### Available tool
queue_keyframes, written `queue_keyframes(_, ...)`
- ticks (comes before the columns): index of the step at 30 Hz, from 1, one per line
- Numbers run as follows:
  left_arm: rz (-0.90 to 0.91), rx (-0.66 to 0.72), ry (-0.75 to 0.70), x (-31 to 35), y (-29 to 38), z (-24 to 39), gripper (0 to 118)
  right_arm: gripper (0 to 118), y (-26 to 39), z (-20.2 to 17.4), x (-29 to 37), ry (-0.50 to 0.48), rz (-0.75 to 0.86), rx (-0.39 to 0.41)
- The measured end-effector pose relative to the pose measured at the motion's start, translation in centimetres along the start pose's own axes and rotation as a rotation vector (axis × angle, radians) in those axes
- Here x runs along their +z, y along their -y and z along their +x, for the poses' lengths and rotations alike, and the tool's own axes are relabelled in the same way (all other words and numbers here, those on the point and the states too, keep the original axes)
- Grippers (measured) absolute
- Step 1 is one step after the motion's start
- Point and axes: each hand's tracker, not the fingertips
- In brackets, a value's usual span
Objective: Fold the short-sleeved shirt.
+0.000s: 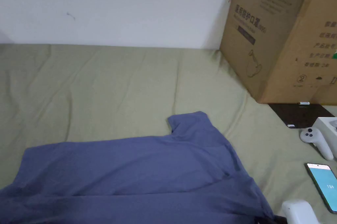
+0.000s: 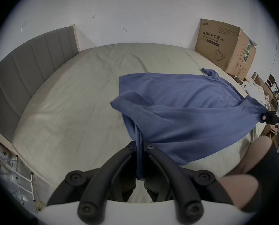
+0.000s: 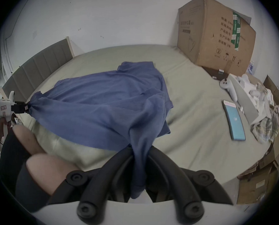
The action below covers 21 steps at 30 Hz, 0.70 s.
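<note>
Two claws, both clamped on cloth: my left gripper (image 2: pixel 140 149) has its jaws closed tight on a bunched edge of the blue shirt (image 2: pixel 184 108), and my right gripper (image 3: pixel 140 149) pinches another gathered bit the same way, a tail of fabric hanging down between the jaws. In the left gripper view I catch the right one off at the shirt's far corner, and in the right gripper view the left one at the opposite corner. The near edge of the shirt is lifted and stretched between the two grips, over my knees, while the rest spreads out across the green bed sheet (image 1: pixel 115 79), one sleeve (image 1: pixel 189 121) poking away from me. Off to the right on the bed lies a phone (image 1: pixel 324 185), then a white controller (image 1: pixel 317 140), and beyond them a big cardboard box (image 1: pixel 283 37) stands against the white wall (image 1: pixel 115 4).
</note>
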Motion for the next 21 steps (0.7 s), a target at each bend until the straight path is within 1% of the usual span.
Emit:
queue_keyframes(3,-0.043,0.06,0.011,0.7,2.4,-0.2,6,3,2.8,-0.5,0.3,0.002,-0.047,0.037)
queue_keyframes(7,-0.067,0.059,0.001,1.4,4.4,0.7,8,3,4.9,-0.9,0.5,0.003,-0.065,0.03)
queue_keyframes(8,-0.062,0.059,-0.021,1.9,4.6,1.1,13,5,4.9,-0.9,0.5,0.011,-0.065,0.018)
queue_keyframes(9,-0.051,0.048,-0.067,2.3,4.7,1.4,30,16,4.9,-0.9,0.5,0.041,-0.063,0.024)
queue_keyframes(10,-0.048,0.042,-0.076,2.6,4.7,1.5,72,46,4.7,-1.0,0.8,0.085,-0.046,0.052)
queue_keyframes(11,-0.036,0.053,-0.077,3.1,4.6,1.6,106,76,4.4,-1.2,1.4,0.094,0.015,0.085)
queue_keyframes(12,0.011,0.072,-0.074,3.8,4.3,1.0,118,98,3.8,-1.3,2.1,0.097,0.079,0.096)
queue_keyframes(13,0.068,0.089,-0.053,4.6,3.7,1.0,117,111,3.0,-1.3,2.9,0.096,0.138,0.09)
queue_keyframes(15,0.107,0.118,-0.113,5.5,2.1,1.1,116,111,1.1,-1.6,4.3,0.101,0.268,0.043)
queue_keyframes(16,0.145,0.137,-0.095,6.0,1.4,0.7,109,111,0.1,-1.9,4.7,0.106,0.299,0.034)
queue_keyframes(17,0.186,0.157,-0.066,6.5,0.3,0.7,92,111,-1.3,-2.0,5.1,0.11,0.317,0.031)
queue_keyframes(18,0.214,0.168,-0.045,6.6,-0.8,0.8,58,110,-2.3,-2.3,5.1,0.103,0.32,0.03)
queue_keyframes(19,0.221,0.169,-0.067,6.3,-1.9,1.1,12,106,-3.2,-2.5,5.0,0.09,0.326,0.027)
queue_keyframes(20,0.236,0.165,-0.09,5.7,-3.0,1.2,4,91,-4.1,-2.8,4.8,0.076,0.342,0.027)
queue_keyframes(21,0.281,0.157,-0.071,5.3,-4.1,1.2,4,55,-5.0,-2.9,4.4,0.08,0.379,0.034)
